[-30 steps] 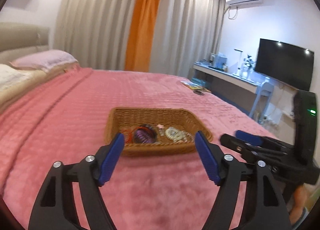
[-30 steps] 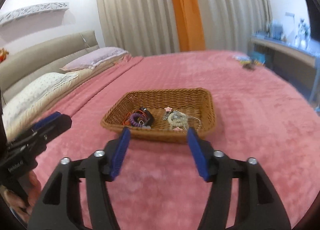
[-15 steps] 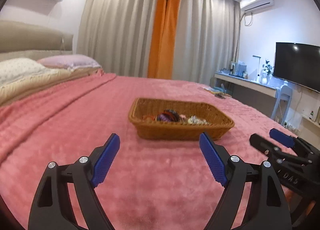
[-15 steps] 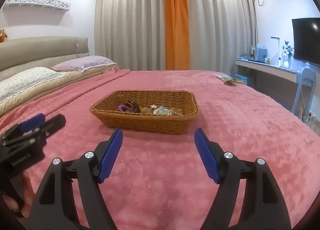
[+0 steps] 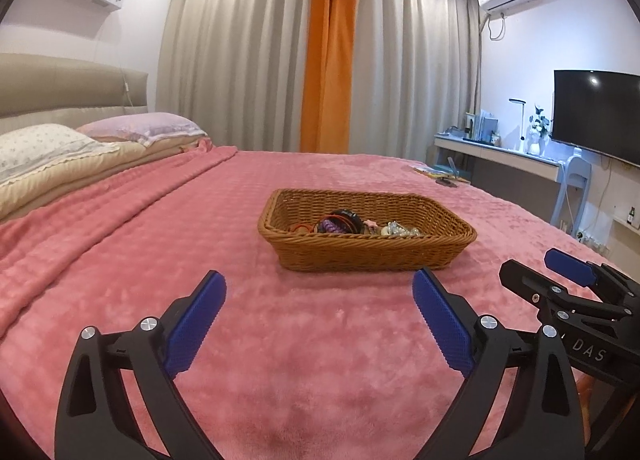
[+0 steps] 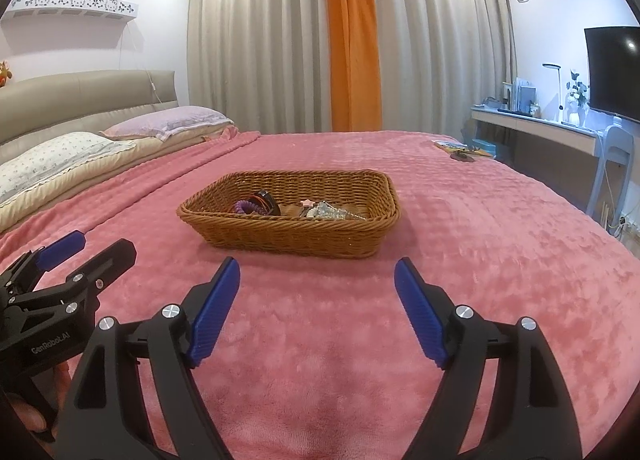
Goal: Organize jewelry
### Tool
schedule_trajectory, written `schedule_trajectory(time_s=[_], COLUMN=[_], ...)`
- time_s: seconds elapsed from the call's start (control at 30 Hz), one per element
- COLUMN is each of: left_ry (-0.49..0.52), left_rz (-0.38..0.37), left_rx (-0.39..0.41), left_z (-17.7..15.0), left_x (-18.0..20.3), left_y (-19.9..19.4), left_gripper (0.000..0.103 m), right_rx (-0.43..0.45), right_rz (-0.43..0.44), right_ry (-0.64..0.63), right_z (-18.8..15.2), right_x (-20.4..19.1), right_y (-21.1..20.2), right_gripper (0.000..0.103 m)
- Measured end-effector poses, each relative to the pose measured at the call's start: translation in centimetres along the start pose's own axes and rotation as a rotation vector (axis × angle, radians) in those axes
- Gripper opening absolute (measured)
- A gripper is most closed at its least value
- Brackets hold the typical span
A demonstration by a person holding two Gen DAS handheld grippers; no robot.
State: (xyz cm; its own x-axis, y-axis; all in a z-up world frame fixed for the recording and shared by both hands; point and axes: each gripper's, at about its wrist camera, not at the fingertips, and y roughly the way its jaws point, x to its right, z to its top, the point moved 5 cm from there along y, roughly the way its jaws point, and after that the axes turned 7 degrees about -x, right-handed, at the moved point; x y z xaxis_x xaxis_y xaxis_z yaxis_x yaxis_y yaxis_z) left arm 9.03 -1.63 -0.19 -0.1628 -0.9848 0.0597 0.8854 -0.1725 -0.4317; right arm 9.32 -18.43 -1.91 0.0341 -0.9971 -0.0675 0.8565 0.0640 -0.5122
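Hovering side by side, left gripper and right gripper open wider, both empty, aimed at the wicker basket of tangled jewelry ahead.

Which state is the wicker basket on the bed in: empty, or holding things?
Holding things. The wicker basket sits upright on the pink blanket, with a purple coil band, a pink star and beaded pieces inside.

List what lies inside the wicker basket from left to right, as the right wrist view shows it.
Inside the wicker basket: purple coiled hair tie → black band → pink star charm → silvery pile of jewelry.
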Motion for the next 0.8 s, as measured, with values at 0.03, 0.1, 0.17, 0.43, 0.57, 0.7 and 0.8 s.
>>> schedule_trajectory(time_s=[0.03,0.1,0.17,0.43,0.57,0.7,0.8], left_ry=[0.0,0.001,0.001,0.002,0.003,0.004,0.006], left_rz=[0.0,0.0,0.0,-0.002,-0.002,-0.002,-0.003], left_rx=[0.0,-0.001,0.001,-0.001,-0.002,-0.001,-0.004], left_z=[0.0,0.0,0.01,-0.04,-0.14,-0.17,-0.29], left_x=[-0.01,-0.02,-0.03,0.04,-0.01,0.02,-0.02], left_y=[-0.01,0.0,-0.02,0.0,0.07,0.06,0.17], left_gripper=[0.092,0.093,0.093,0.095,0.095,0.095,0.095], right_rx=[0.0,0.0,-0.002,0.002,0.001,-0.004,0.0], right_rz=[0.0,-0.001,-0.001,-0.007,-0.007,-0.006,-0.008], right_ry=[0.001,0.002,0.003,0.0,-0.004,0.002,0.007], right_z=[-0.03,-0.1,-0.09,-0.21,-0.21,-0.23,-0.12], right_x=[0.0,0.02,0.0,-0.16,-0.2,-0.18,-0.16], right_y=[0.03,0.08,0.12,0.03,0.01,0.04,-0.02], right_gripper=[0.076,0.077,0.079,0.079,0.08,0.084,0.087])
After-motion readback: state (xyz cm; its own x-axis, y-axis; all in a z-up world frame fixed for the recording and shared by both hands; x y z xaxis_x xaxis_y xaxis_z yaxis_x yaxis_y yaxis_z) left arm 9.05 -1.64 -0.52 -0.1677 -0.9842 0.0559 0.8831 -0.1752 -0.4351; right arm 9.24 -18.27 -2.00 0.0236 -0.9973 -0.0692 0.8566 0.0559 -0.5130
